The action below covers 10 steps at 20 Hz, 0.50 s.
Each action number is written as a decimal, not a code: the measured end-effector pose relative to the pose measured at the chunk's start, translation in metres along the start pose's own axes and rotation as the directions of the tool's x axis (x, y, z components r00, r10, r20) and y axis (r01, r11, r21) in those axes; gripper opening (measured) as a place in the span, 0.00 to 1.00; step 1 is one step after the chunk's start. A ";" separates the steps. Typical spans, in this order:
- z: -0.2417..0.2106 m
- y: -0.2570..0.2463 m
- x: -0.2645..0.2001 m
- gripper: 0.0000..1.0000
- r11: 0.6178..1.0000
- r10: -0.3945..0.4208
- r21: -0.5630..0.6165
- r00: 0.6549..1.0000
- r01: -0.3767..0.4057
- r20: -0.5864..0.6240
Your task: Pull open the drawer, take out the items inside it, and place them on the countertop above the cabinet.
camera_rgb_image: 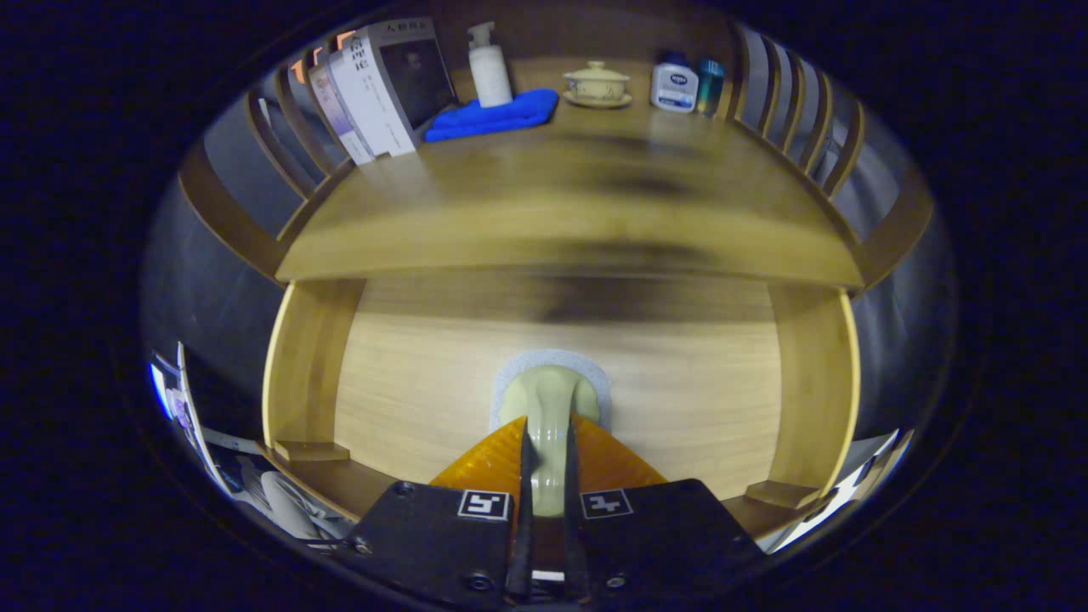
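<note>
The gripper (pixel 545 463) has its two fingers drawn close together, and both press on the pale olive-green knob handle (pixel 549 406) of the light wooden drawer front (pixel 680 382). The handle's neck runs straight back between the fingers, along their own line, so its long axis points toward the camera and away from the panel. Its wider head sits just ahead of the fingertips, against a grey rounded backing pad (pixel 552 359) fixed to the drawer face. The coming move turns on this alignment: a pull should run straight back along the fingers, square to the drawer front, or the handle may slip out sideways.

The drawer front fills the space between the two wooden side posts (pixel 302 365) of the cabinet. How far the drawer has come out cannot be told, and nothing of its inside can be seen, so the items to be taken out are hidden.

Above the drawer, far from the fingers, lies the wooden countertop (pixel 578 204), where the items are to go. Its near and middle parts are bare. At its far left lean several upright books (pixel 382 85), with a folded blue cloth (pixel 493 115) beside them and a white pump bottle (pixel 490 66) standing at the cloth's far end. Further right sit a cream lidded tea bowl on a saucer (pixel 597 83), a white jar with a blue cap (pixel 675 83) and a teal cylindrical tin (pixel 710 83). Curved wooden slats (pixel 799 110) rail the countertop on both sides. Nothing stands in the way of a pull.
</note>
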State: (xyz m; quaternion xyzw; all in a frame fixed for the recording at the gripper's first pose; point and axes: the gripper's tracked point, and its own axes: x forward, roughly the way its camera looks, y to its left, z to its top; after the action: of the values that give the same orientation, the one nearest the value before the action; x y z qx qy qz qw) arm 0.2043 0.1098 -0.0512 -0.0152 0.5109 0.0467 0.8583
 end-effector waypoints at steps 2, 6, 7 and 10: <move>0.015 -0.004 -0.020 0.17 1.000 -0.002 0.001 0.999 0.002 0.032; 0.056 -0.010 -0.049 0.17 1.000 -0.003 0.018 0.996 0.001 0.090; 0.068 -0.011 -0.054 0.17 1.000 -0.006 0.031 0.995 0.002 0.101; 0.111 -0.018 -0.056 0.17 0.998 -0.034 0.063 0.991 0.026 0.131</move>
State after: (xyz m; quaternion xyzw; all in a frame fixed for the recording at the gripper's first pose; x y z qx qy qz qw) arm 0.2766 0.0967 0.0500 0.0066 0.4539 0.0191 0.8908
